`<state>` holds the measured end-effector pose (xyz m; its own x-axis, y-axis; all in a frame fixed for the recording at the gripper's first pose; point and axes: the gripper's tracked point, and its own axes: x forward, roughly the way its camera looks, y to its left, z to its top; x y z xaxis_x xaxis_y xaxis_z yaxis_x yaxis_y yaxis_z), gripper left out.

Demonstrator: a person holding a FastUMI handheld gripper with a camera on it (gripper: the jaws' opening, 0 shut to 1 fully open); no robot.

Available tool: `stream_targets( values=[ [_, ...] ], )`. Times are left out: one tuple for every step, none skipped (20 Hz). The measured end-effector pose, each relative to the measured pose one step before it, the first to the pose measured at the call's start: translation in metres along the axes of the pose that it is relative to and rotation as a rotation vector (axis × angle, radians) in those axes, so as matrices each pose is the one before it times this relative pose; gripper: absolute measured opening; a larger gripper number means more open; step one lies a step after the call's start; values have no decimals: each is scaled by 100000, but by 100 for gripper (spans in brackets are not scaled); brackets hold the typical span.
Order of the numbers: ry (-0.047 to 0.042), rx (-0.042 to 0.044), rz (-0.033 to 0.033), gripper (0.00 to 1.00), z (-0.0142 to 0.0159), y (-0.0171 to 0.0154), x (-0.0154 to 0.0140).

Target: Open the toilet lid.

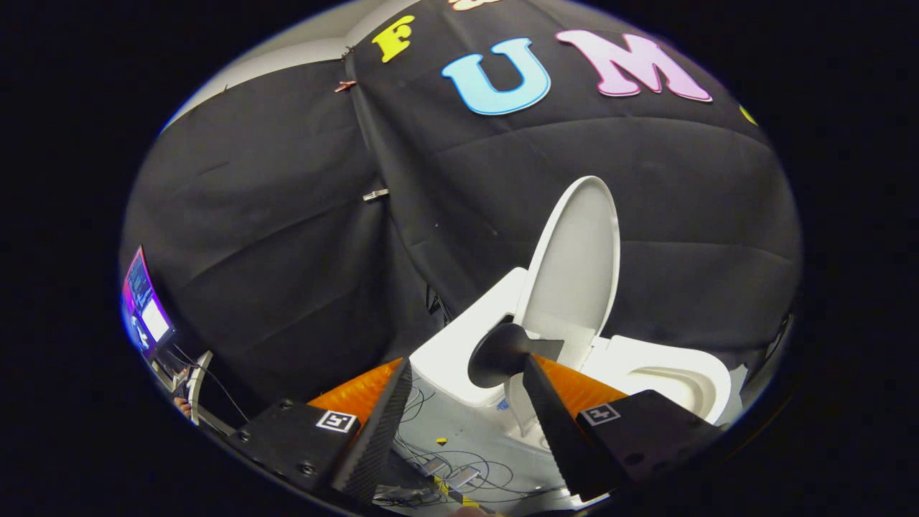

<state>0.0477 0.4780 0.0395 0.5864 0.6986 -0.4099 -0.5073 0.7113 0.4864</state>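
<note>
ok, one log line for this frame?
lid: raised, upright | seat: down | gripper: open, holding nothing | toilet just ahead of fingers

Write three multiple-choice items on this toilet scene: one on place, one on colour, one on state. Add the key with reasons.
1. Where is the toilet lid relative to the tongs?
A. between their tips
B. beyond them
C. behind them

2. What colour is the toilet?
A. white
B. grey
C. blue

3. How does the lid stand?
A. shut flat
B. raised upright
C. removed

Key: 1 B, the lid rises past the fingertips; 2 A, bowl and lid look white; 3 B, it stands up against the black cloth, bowl exposed. The tongs are open, holding nothing.
</note>
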Motion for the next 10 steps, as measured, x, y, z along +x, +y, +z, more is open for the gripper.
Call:
stream_targets(
  values=[
    [-199, -1281, 1108, 97, 13, 776, 783],
    [116, -1073, 1190, 97, -8, 629, 884],
    [368, -1228, 1532, 97, -64, 817, 993],
    [38, -1146, 687, 97, -2, 318, 755],
    [821, -1257, 706, 99, -167, 336, 802],
    [336, -1710, -93, 100, -275, 64, 720],
    [618, -1108, -77, 99, -237, 56, 542],
    [113, -693, 364, 99, -49, 43, 307],
    [-514, -571, 961, 99, 136, 158, 196],
    [-400, -643, 1145, 99, 39, 142, 212]
  ],
)
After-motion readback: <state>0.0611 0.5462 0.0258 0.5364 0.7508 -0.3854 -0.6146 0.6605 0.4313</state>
